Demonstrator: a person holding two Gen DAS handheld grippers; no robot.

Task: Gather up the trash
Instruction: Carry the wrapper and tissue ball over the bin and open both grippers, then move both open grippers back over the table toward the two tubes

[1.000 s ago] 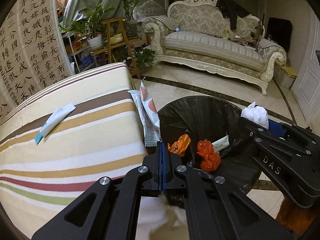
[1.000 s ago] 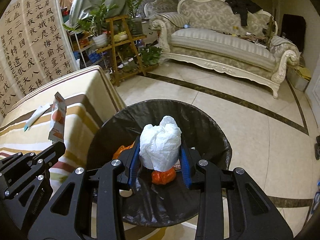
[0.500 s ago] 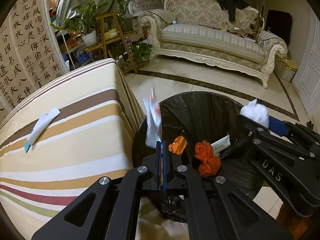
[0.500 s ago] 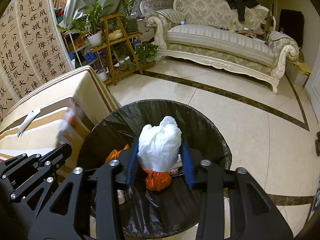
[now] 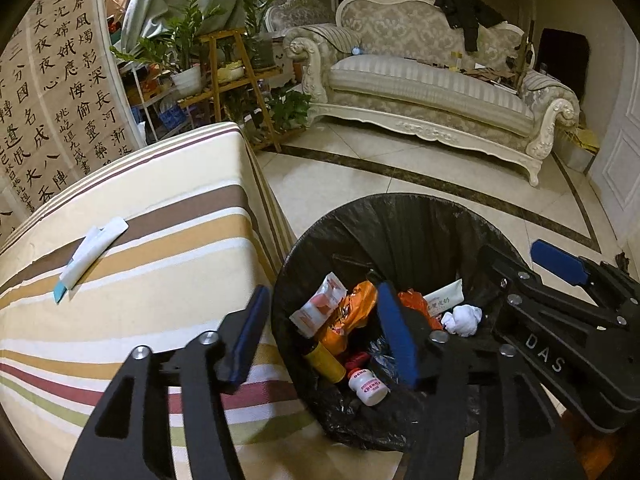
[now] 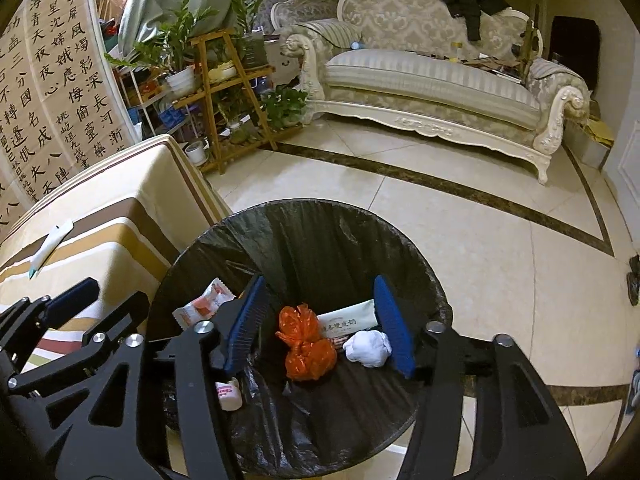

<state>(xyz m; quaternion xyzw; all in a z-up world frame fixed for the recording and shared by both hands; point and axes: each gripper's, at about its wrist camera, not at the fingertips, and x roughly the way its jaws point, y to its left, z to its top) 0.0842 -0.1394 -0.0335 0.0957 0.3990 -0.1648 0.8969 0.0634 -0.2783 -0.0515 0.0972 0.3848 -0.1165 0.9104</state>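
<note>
A black-lined trash bin stands on the floor beside the striped table. My left gripper hangs over the bin's near left rim, jaws opening, nothing between them. A red-and-white snack packet lies inside the bin. My right gripper hovers over the bin, jaws opening and empty. A white tissue wad rests in the bin beside an orange bag. A white and teal wrapper lies on the table.
The bin also holds a small white bottle, a yellow tube and a pale green sachet. A cream sofa and a wooden plant stand stand across the tiled floor. A calligraphy screen rises behind the table.
Both grippers went from shut to open. The snack packet left the left gripper and the tissue wad left the right gripper; both now lie in the bin.
</note>
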